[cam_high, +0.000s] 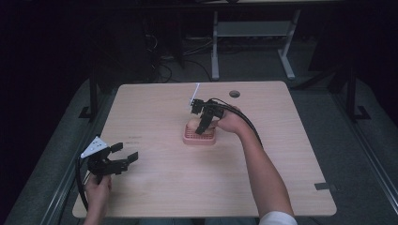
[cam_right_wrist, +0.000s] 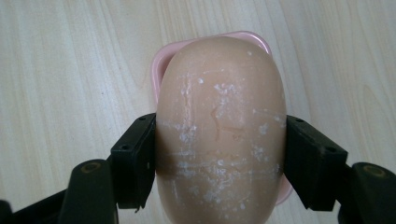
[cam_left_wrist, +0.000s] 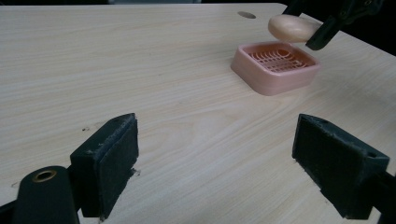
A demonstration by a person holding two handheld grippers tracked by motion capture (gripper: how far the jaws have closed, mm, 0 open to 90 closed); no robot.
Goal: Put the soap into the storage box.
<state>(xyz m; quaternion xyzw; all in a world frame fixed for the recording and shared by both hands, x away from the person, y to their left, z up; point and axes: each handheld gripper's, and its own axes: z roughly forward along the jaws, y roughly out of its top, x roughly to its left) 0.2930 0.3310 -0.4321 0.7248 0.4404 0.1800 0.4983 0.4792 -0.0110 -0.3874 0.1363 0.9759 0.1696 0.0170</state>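
Observation:
A pink soap dish [cam_high: 199,137] with a slotted floor sits near the middle of the table [cam_high: 155,108]. My right gripper [cam_high: 202,123] hangs just above it, shut on a tan oval bar of soap [cam_right_wrist: 219,135]. The jaws press on the bar's two long sides, and the pink dish [cam_right_wrist: 161,70] peeks out beneath it. In the left gripper view the soap [cam_left_wrist: 292,28] hovers over the far rim of the dish [cam_left_wrist: 274,67]. My left gripper [cam_high: 126,154] rests low near the table's front left, open, nothing between its pads [cam_left_wrist: 112,158].
A round cable hole [cam_high: 234,93] lies in the table's far right part. A dark strip [cam_high: 325,186] sits near the front right edge. Behind the table stand white desk legs [cam_high: 215,42] and cables on the floor.

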